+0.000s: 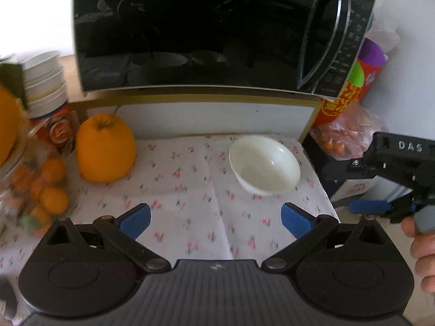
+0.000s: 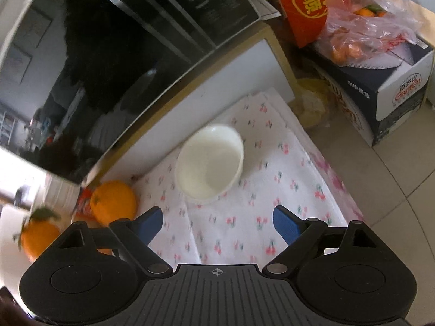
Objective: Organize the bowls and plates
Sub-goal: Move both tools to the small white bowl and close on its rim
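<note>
A white empty bowl (image 1: 265, 165) stands on the flowered cloth (image 1: 190, 190) under the microwave shelf; it also shows in the right wrist view (image 2: 210, 160). A stack of white bowls (image 1: 44, 81) stands at the far left on a red jar. My left gripper (image 1: 216, 218) is open and empty, short of the bowl and to its left. My right gripper (image 2: 217, 224) is open and empty, just short of the bowl. The right gripper's body also shows at the right edge of the left wrist view (image 1: 391, 168).
A black microwave (image 1: 204, 30) sits on a gold-framed shelf above the cloth. A large orange fruit (image 1: 105, 146) stands at the left, with a bag of small oranges (image 1: 40, 190) beside it. A red bag (image 2: 307, 5), bagged oranges (image 2: 361, 27) and a cardboard box (image 2: 394, 92) lie to the right.
</note>
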Motion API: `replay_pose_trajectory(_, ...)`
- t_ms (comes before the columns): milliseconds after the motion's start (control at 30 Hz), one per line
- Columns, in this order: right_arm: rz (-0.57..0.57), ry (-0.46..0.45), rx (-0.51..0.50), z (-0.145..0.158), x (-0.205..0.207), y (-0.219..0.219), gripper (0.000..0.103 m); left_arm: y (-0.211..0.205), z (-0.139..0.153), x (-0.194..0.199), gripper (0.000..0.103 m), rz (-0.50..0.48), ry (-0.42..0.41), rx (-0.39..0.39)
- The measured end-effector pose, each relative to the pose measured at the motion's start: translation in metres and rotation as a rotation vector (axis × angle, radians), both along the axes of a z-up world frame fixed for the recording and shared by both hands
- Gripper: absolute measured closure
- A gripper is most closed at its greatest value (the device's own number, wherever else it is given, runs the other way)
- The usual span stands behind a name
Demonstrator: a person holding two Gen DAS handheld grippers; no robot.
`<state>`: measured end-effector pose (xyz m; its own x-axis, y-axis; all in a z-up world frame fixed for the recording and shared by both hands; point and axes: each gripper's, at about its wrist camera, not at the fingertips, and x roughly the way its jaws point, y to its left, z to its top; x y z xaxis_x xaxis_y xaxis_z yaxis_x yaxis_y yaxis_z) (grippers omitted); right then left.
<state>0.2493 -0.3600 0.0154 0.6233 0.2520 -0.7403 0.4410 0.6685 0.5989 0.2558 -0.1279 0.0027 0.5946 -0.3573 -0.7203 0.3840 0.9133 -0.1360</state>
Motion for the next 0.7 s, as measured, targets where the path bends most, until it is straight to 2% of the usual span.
replay_pose_trajectory(133,-0.045,-0.044,0.065,-0.031,0.011,-0.011,0.013,-0.022,-0.018,0.024,0.001,0.016,-0.01,0.044)
replay_pose_trajectory(233,-0.08,-0.021,0.099,-0.053,0.02,-0.016,0.017,-0.034,-0.033,0.037,0.005,0.02,-0.012,0.072)
replay_pose_trajectory(400,-0.066,-0.089,0.131,-0.059,0.029,-0.017,0.024,-0.041,-0.051,0.051,0.013,0.03,-0.023,0.046)
replay_pose_trajectory(500,-0.088,-0.09,0.12,-0.064,0.035,-0.015,0.033,-0.042,-0.056,0.06,0.019,0.045,-0.024,0.021)
replay_pose_trajectory(567,-0.094,-0.079,0.125,-0.069,0.04,-0.013,0.044,-0.043,-0.055,0.065,0.023,0.057,-0.018,-0.007)
replay_pose_trajectory(700,-0.102,-0.066,0.111,-0.076,0.045,-0.011,0.059,-0.044,-0.06,0.074,0.043,0.057,0.026,-0.044)
